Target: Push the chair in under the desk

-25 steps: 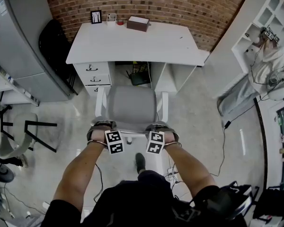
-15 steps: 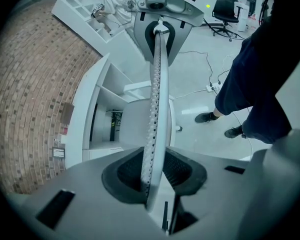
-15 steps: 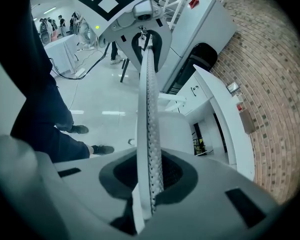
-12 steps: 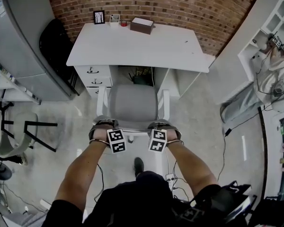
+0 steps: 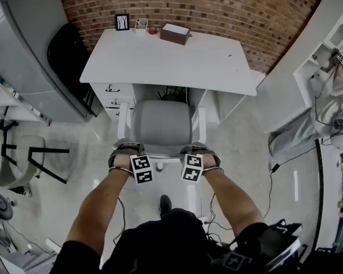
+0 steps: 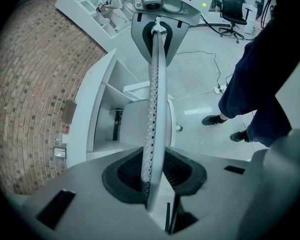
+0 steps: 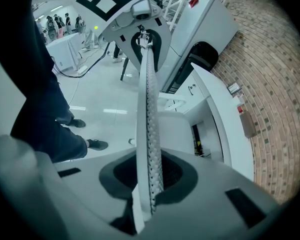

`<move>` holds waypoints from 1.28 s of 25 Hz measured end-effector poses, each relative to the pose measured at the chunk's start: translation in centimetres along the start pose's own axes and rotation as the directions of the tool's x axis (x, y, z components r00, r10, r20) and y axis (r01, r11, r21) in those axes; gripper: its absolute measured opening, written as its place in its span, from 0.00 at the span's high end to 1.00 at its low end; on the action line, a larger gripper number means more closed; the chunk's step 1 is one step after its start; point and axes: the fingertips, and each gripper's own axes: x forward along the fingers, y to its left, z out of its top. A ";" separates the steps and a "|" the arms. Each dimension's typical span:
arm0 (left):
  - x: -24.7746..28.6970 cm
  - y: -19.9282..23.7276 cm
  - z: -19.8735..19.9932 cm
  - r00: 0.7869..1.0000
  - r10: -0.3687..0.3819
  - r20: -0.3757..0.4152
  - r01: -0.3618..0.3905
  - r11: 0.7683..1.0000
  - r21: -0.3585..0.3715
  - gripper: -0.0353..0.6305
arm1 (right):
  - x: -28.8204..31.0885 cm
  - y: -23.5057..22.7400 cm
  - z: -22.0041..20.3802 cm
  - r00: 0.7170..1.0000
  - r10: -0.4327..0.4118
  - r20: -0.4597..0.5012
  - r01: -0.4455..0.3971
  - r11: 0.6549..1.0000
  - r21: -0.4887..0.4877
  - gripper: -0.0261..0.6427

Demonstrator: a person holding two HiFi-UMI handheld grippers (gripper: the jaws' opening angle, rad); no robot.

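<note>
Clearly, we are in the middle of the push. Our left gripper [image 5: 126, 151] and right gripper [image 5: 196, 151] both have their jaws closed on the thin top edge of the backrest [image 6: 155, 74] of the chair [image 5: 160, 123], one near each corner. In each gripper view the perforated edge runs straight between the jaws and is pinched there. The chair stands directly before the opening of the white desk [image 5: 166, 56], between the drawers [image 5: 111, 90] and the right side panel. Its front seems to be just at the desk's edge, perhaps a little under it, but almost the whole grey seat lies outside. So we judge the task begun, not finished: the seat must go in under the desk top until the backrest comes near the edge.
</note>
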 end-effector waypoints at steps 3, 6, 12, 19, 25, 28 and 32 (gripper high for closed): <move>0.2 0.4 0.8 1.000 -0.016 0.003 0.016 1.000 0.007 0.81 | 0.0 -0.7 -0.8 1.000 0.018 0.001 -0.018 1.000 -0.005 0.88; 0.5 0.6 1.6 1.000 -0.007 0.011 0.006 1.000 0.013 0.82 | 0.2 -1.3 -1.6 1.000 0.002 -0.008 -0.002 1.000 -0.025 0.88; 0.8 0.6 2.8 1.000 -0.027 0.012 0.027 1.000 0.001 0.83 | 0.1 -2.0 -3.0 1.000 0.009 -0.023 -0.010 0.999 -0.041 0.88; 1.0 1.0 3.8 1.000 -0.025 0.011 0.025 1.000 0.011 0.84 | -0.1 -2.6 -3.9 0.999 0.027 -0.028 -0.029 0.999 -0.046 0.89; 1.1 0.5 4.0 1.000 -0.015 0.005 0.015 1.000 0.025 0.85 | -0.1 -2.0 -4.2 0.999 0.027 -0.032 -0.029 0.998 -0.056 0.90; 1.1 0.3 3.9 1.000 -0.015 0.002 0.015 0.999 0.033 0.85 | -0.1 -1.4 -4.1 0.999 0.036 -0.039 -0.038 0.998 -0.046 0.91; 1.1 0.4 4.2 1.000 -0.002 0.006 0.001 0.999 0.045 0.85 | -0.3 -1.4 -4.3 0.999 0.010 -0.033 -0.011 0.999 -0.039 0.91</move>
